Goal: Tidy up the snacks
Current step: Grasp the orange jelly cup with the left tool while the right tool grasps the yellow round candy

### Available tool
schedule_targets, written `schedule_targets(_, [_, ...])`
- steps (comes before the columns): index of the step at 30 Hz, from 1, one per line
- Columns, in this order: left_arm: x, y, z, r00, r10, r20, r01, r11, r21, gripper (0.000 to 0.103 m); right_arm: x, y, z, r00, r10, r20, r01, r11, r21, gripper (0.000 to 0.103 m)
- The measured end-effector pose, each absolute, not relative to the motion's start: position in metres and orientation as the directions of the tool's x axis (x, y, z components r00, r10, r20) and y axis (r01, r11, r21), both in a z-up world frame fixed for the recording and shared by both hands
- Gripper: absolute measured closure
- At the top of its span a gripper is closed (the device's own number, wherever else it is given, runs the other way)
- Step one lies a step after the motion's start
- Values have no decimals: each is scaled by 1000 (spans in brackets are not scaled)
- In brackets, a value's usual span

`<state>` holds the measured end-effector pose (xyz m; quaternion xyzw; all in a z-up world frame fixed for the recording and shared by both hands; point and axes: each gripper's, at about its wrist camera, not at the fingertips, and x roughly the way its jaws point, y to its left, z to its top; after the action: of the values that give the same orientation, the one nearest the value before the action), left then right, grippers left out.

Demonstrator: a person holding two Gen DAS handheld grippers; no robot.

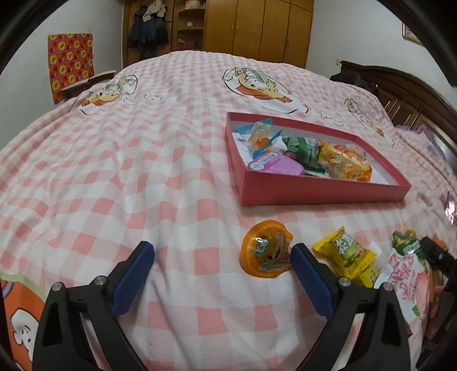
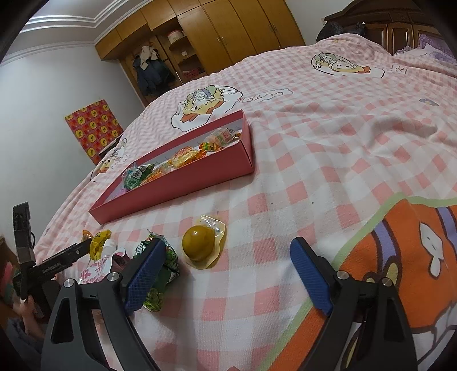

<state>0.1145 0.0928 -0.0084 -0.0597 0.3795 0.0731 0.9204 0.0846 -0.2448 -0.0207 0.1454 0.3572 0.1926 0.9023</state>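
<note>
A red box [image 1: 314, 194] holding several wrapped snacks lies on the checked bedspread; it also shows in the right wrist view [image 2: 182, 185]. In front of it lie an orange jelly cup [image 1: 264, 251], a yellow packet [image 1: 347, 252], a pink-and-white pouch [image 1: 402, 274] and a green packet [image 1: 405, 245]. My left gripper [image 1: 222, 252] is open and empty, its right finger beside the jelly cup. My right gripper [image 2: 228, 254] is open and empty, with a yellow-brown jelly cup [image 2: 200, 242] lying between its fingers and the green packet [image 2: 160, 282] at its left finger.
The pink checked bedspread [image 1: 142, 171] covers a large bed. An orange cartoon blanket [image 2: 400, 256] lies at the near right. Wooden wardrobes [image 1: 257, 25] and a dark headboard [image 1: 400, 85] stand beyond. The left gripper [image 2: 57, 262] shows at the left edge of the right wrist view.
</note>
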Motion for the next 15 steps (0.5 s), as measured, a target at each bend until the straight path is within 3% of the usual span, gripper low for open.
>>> schedule_targets(1, [113,92,-7,707,90,-702,-178,983,-54,10,85,-245,-21,670,453,-587,-244,882,402,12])
schedule_targets(4, [109,94,-4,722,110,-683,-197,979,-51,33,84,-245,-22,670,462,-581,-246,877,413,12])
schedule_targets(6, [105,97,0,737,133,-663,-223,973,-53,71,84,-244,-22,670,465,-579,-246,875,417,12])
schedule_targets(7, [101,99,3,746,147,-650,-241,969,-58,73,84,-245,-22,670,466,-578,-247,874,418,12])
schedule_targets(9, [92,105,10,778,99,-621,-237,961,-143,88,84,-244,-22,670,469,-576,-247,872,422,12])
schedule_targets(12, [80,98,17,811,35,-584,-185,962,-200,101,83,-246,-22,671,471,-572,-248,870,427,12])
schedule_targets(15, [75,79,19,829,38,-558,-135,982,-134,102,82,-247,-22,675,465,-573,-240,873,426,15])
